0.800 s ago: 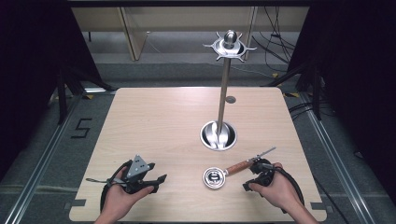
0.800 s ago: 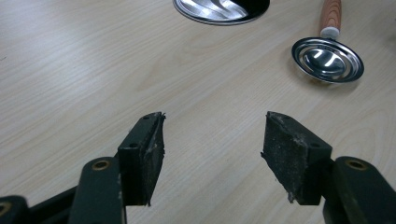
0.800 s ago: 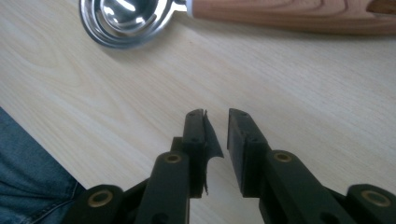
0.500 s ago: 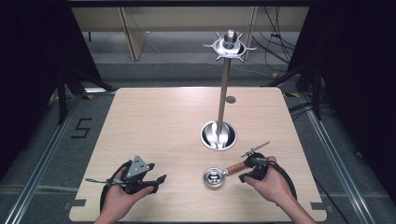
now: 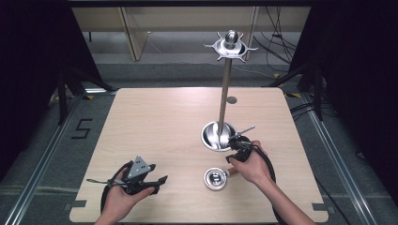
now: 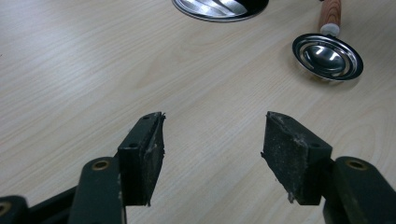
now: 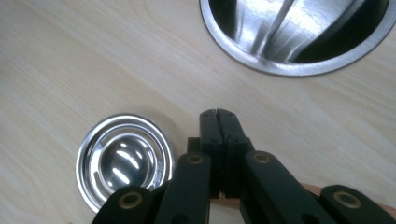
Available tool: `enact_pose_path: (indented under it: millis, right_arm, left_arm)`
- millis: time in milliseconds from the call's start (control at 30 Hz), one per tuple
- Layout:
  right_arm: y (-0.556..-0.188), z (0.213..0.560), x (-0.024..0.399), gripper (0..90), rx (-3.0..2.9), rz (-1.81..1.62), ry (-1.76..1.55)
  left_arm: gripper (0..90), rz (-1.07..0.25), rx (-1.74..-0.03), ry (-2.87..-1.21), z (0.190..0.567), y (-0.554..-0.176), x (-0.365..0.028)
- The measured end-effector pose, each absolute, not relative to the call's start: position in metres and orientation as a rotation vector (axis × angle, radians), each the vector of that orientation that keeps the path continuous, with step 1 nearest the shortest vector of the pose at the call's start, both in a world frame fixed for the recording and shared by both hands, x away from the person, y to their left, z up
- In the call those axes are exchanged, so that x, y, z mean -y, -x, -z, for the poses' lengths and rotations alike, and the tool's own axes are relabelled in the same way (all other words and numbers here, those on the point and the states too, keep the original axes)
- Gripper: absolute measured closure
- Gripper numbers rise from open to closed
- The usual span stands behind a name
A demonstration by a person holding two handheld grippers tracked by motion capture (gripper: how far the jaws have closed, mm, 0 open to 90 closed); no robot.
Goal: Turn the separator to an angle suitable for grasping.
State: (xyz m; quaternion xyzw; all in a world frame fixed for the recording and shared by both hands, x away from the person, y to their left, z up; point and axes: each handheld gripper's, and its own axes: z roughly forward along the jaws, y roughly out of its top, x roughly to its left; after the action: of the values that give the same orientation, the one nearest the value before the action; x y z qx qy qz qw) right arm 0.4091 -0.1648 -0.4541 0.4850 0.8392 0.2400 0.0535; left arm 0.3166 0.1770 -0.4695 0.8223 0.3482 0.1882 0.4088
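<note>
A small ladle [image 5: 215, 178], with a slotted steel bowl and a wooden handle, is being kept flat on the table [image 5: 155, 122], just in front of the stand's round base [image 5: 217, 136]. Its handle is being clamped by the right gripper [image 5: 239, 152], whose jaws are pressed together. Since the previous frame, that gripper is being carried closer to the base, while the bowl has barely shifted. The left gripper [image 5: 159, 180] is being held wide open and empty near the front edge. Bare tabletop is being left open across the left half.
</note>
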Motion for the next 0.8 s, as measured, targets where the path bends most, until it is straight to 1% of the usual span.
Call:
enact_pose_path:
  millis: [100, 133, 267, 300, 667, 733, 800]
  right_arm:
    - [-0.411, 0.456, 0.161, 90.0, -2.553, -0.691, -1.47]
    - [-0.413, 0.456, 0.16, 90.0, -2.57, -0.68, -1.469]
    - [-0.414, 0.46, 0.156, 90.0, -2.595, -0.665, -1.461]
    - [-0.416, 0.463, 0.156, 90.0, -2.598, -0.664, -1.445]
    - [-0.412, 0.474, 0.15, 90.0, -2.662, -0.552, -1.441]
    - [-0.41, 0.475, 0.151, 90.0, -2.698, -0.517, -1.399]
    - [-0.409, 0.475, 0.151, 90.0, -2.71, -0.462, -1.405]
  left_arm:
    - [37.6, -0.481, -0.861, -2.087, 0.468, -0.317, -0.178]
    - [37.6, -0.457, -0.885, -2.064, 0.469, -0.316, -0.177]
    - [37.6, -0.454, -0.893, -2.055, 0.469, -0.316, -0.178]
    - [37.6, -0.459, -0.877, -2.08, 0.468, -0.316, -0.179]
    - [37.6, -0.474, -0.876, -2.084, 0.468, -0.317, -0.179]
    - [37.6, -0.446, -0.9, -2.054, 0.469, -0.315, -0.177]
    - [37.6, -0.464, -0.887, -2.069, 0.469, -0.316, -0.178]
